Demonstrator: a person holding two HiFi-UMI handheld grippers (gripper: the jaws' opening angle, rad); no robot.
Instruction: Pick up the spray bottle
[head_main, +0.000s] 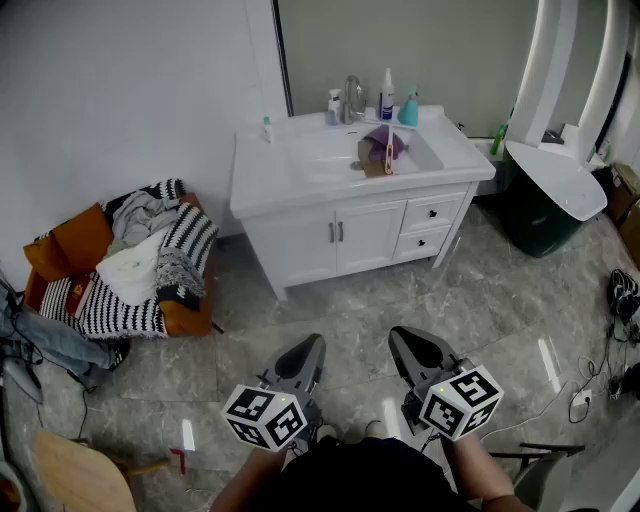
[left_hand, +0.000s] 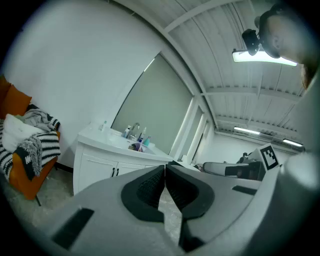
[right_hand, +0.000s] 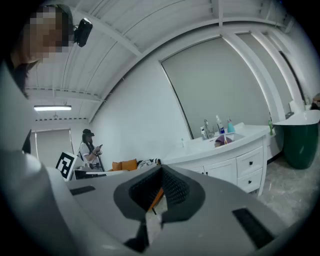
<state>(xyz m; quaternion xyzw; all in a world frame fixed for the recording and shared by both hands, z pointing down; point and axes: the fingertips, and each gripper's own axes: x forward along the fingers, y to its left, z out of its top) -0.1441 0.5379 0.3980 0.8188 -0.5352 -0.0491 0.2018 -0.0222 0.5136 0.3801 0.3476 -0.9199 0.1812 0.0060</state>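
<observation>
A tall white spray bottle (head_main: 387, 95) stands at the back of the white vanity top (head_main: 290, 180), beside the faucet (head_main: 352, 98) and a teal bottle (head_main: 409, 110). It shows small and far off in the right gripper view (right_hand: 220, 125) and as a tiny shape among the bottles in the left gripper view (left_hand: 143, 135). My left gripper (head_main: 314, 347) and right gripper (head_main: 398, 337) are held low over the marble floor, well short of the vanity, both pointing toward it. Both have their jaws shut with nothing between them.
An orange chair (head_main: 60, 250) heaped with clothes stands at the left wall. A dark green bin (head_main: 540, 225) under a white curved piece sits right of the vanity. Cables (head_main: 620, 300) lie at the right edge. A person (right_hand: 91, 150) stands far off in the right gripper view.
</observation>
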